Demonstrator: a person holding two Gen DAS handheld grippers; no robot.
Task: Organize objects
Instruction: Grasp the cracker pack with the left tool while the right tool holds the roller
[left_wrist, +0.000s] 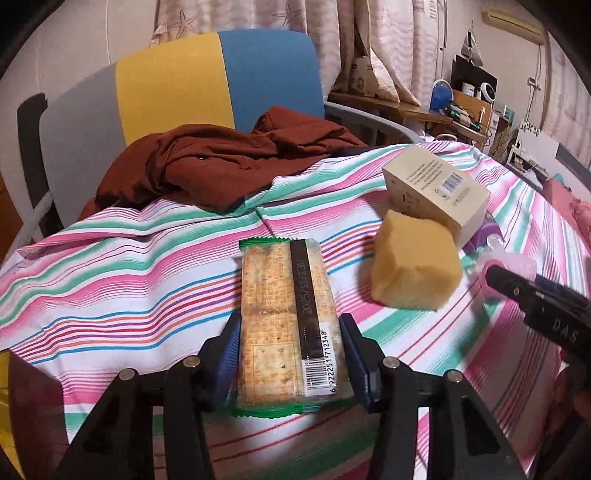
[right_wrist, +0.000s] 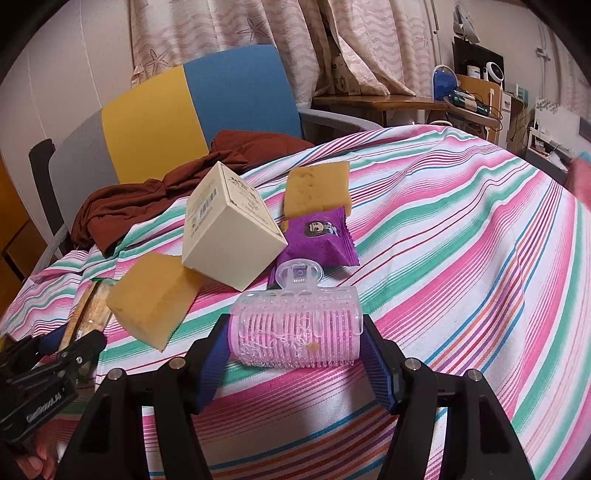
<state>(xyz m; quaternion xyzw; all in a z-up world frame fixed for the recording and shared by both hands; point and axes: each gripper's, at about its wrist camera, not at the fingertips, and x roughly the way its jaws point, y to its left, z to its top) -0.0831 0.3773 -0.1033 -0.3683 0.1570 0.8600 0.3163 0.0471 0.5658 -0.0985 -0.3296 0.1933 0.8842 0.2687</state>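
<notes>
A long cracker packet (left_wrist: 284, 317) with green ends lies on the striped tablecloth (left_wrist: 129, 266). My left gripper (left_wrist: 290, 332) has its blue pads against the packet's two long sides. In the right wrist view a pink hair roller (right_wrist: 295, 328) with a clear clip lies crosswise between the pads of my right gripper (right_wrist: 295, 332), which press on its ends. Just beyond the roller are a purple snack sachet (right_wrist: 321, 236), a cream box (right_wrist: 229, 229) tilted on a yellow sponge (right_wrist: 151, 299), and a second sponge (right_wrist: 317, 188). The left gripper (right_wrist: 74, 343) shows at that view's lower left.
A crumpled brown garment (left_wrist: 221, 162) lies at the table's far edge, against a chair (left_wrist: 221, 81) with a yellow and blue back. A cluttered wooden desk (left_wrist: 406, 107) stands at the back right. The striped cloth runs on to the right (right_wrist: 480, 240).
</notes>
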